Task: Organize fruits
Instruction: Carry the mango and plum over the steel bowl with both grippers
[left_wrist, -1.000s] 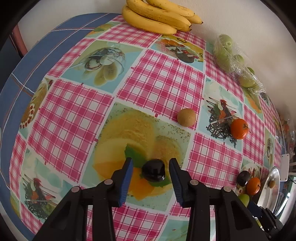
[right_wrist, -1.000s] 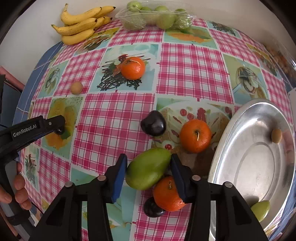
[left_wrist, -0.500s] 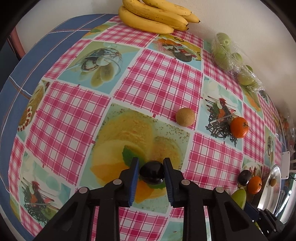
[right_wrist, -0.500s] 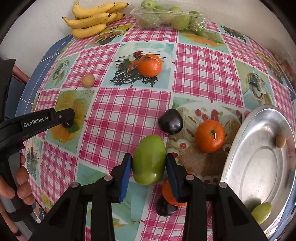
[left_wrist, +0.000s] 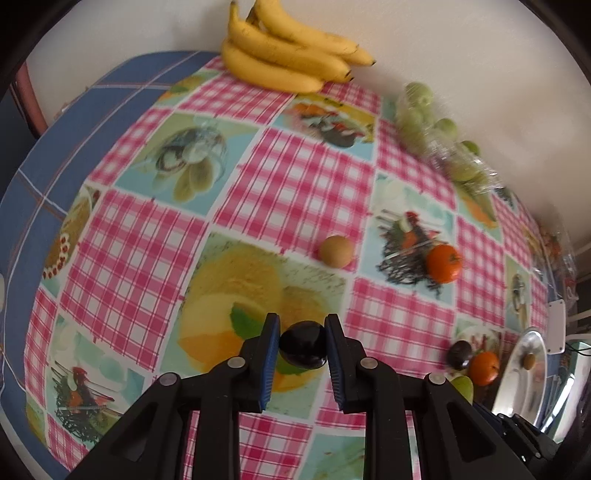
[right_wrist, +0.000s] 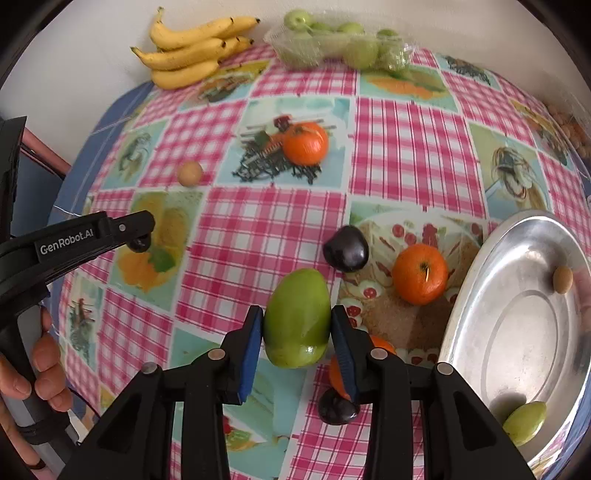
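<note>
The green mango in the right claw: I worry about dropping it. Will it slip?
Possibly. The green mango looks smooth and glossy, so the pads of the right claw may slide. It is oval and tapering, so it could twist. It looks firm, probably not squashing.

My right finger (right_wrist: 345, 354) hides most of an orange (right_wrist: 382, 347) and part of a dark plum (right_wrist: 336, 408). The silver tray (right_wrist: 476, 295) runs off frame; its small brown fruit (right_wrist: 562, 280) I can't identify.

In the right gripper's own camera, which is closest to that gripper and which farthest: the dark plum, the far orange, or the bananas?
From the right gripper:
1. Dark plum, just beyond, slightly right.
2. Far orange, mid-table.
3. Bananas, against the back wall, left.
</note>
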